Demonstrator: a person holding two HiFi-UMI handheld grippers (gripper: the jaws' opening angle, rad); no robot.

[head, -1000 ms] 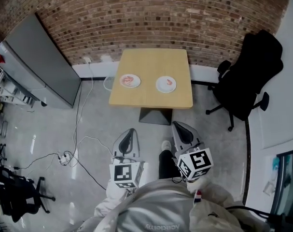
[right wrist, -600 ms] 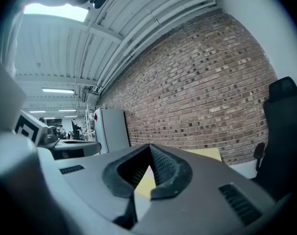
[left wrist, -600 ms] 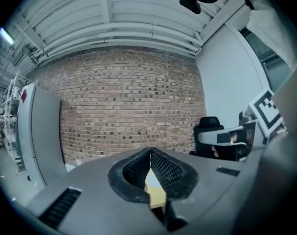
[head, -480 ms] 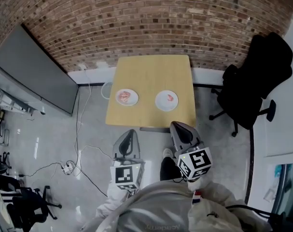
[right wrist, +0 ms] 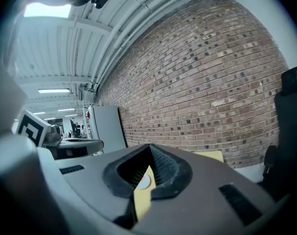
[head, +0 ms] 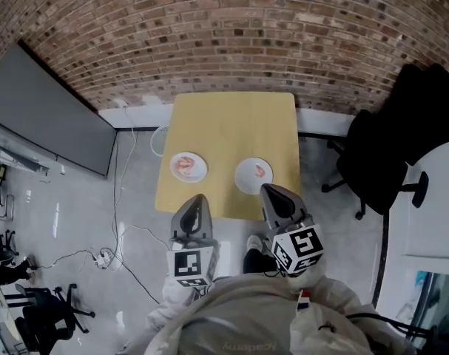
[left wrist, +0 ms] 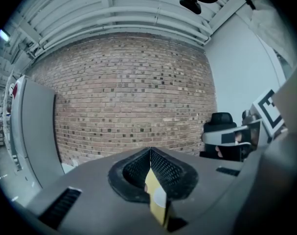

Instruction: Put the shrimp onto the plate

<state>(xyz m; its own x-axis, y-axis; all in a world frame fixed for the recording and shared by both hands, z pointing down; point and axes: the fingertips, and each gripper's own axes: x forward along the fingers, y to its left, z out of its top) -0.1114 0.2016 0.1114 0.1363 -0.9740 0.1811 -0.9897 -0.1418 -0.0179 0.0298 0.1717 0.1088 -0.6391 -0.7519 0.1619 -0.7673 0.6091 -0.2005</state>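
Note:
A yellow table (head: 231, 128) stands against the brick wall. On it, the left plate (head: 188, 166) holds a small heap of pink shrimp (head: 183, 165). The right plate (head: 253, 175) carries one shrimp (head: 260, 171). My left gripper (head: 197, 199) is at the table's near edge, below the left plate, shut and empty. My right gripper (head: 271, 191) reaches the near edge beside the right plate; its jaws meet, with nothing between them. In the left gripper view the shut gripper (left wrist: 150, 151) points level at the wall. The right gripper view shows the other gripper (right wrist: 149, 148) the same way.
A black office chair (head: 393, 143) stands right of the table. A grey cabinet (head: 46, 117) leans along the left. Cables and a power strip (head: 102, 256) lie on the floor to the left. The brick wall (head: 224, 35) closes off the far side.
The table has come nearer in the head view, from far ahead to just under the gripper tips. Both grippers moved forward together and stayed shut.

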